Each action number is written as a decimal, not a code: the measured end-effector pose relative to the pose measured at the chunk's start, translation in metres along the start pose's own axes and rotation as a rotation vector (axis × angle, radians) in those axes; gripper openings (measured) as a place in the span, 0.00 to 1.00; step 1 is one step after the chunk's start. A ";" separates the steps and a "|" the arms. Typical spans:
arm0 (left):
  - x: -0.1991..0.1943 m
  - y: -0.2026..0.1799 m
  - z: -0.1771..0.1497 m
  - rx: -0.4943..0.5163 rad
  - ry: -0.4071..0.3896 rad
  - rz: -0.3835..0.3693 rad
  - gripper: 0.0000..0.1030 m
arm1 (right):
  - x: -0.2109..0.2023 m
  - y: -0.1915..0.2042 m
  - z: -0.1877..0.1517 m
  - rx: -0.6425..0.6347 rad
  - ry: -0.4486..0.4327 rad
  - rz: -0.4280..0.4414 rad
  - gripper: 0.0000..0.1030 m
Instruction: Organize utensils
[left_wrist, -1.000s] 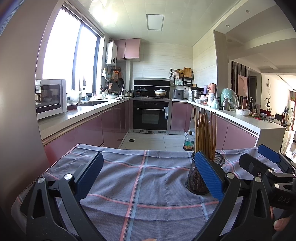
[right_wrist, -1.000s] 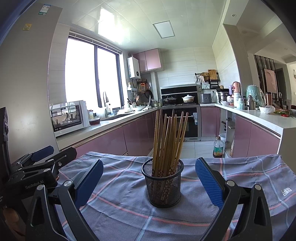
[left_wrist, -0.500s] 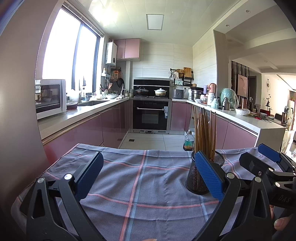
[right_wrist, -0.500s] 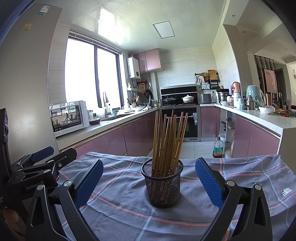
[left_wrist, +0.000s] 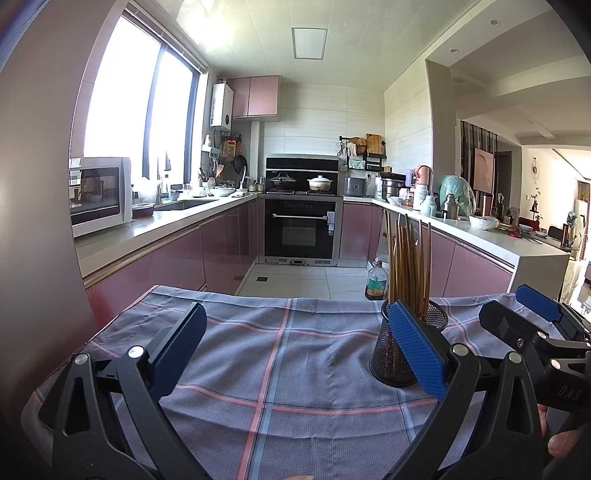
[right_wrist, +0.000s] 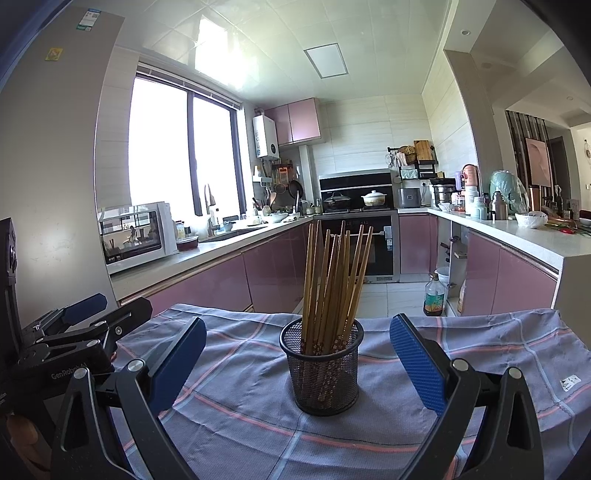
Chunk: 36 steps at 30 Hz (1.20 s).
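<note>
A black mesh cup (right_wrist: 320, 368) stands upright on the plaid cloth and holds several wooden chopsticks (right_wrist: 334, 280). It sits centred ahead of my right gripper (right_wrist: 297, 343), which is open and holds nothing. In the left wrist view the same cup (left_wrist: 391, 354) stands to the right, partly hidden behind the right blue pad (left_wrist: 415, 347). My left gripper (left_wrist: 295, 332) is open over bare cloth. Each gripper shows at the edge of the other's view: the right gripper (left_wrist: 532, 317) and the left gripper (right_wrist: 96, 306).
The blue-grey plaid cloth (left_wrist: 280, 354) covers the table, its far edge dropping to the kitchen floor. An oil bottle (right_wrist: 432, 299) stands on the floor beyond. Pink cabinets and counters (left_wrist: 166, 236) line both sides, with an oven (left_wrist: 299, 229) at the back.
</note>
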<state>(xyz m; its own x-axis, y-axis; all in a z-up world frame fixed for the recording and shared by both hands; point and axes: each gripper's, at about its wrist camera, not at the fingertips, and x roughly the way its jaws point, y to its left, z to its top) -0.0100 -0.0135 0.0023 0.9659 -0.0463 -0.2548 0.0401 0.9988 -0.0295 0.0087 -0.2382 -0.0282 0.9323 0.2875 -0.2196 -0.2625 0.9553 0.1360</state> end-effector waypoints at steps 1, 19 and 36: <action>0.000 0.000 0.000 0.000 -0.001 0.000 0.95 | 0.000 0.000 0.000 -0.001 -0.001 0.000 0.93; 0.000 0.000 0.000 0.001 0.001 -0.001 0.95 | 0.000 -0.001 0.001 -0.003 -0.003 -0.001 0.93; -0.001 -0.001 -0.001 0.000 0.003 -0.001 0.95 | 0.000 -0.003 0.002 0.001 0.000 -0.003 0.93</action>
<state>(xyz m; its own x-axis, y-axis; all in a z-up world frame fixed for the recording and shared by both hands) -0.0109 -0.0147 0.0014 0.9650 -0.0472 -0.2580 0.0410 0.9987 -0.0293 0.0102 -0.2409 -0.0271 0.9330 0.2846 -0.2201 -0.2595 0.9561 0.1362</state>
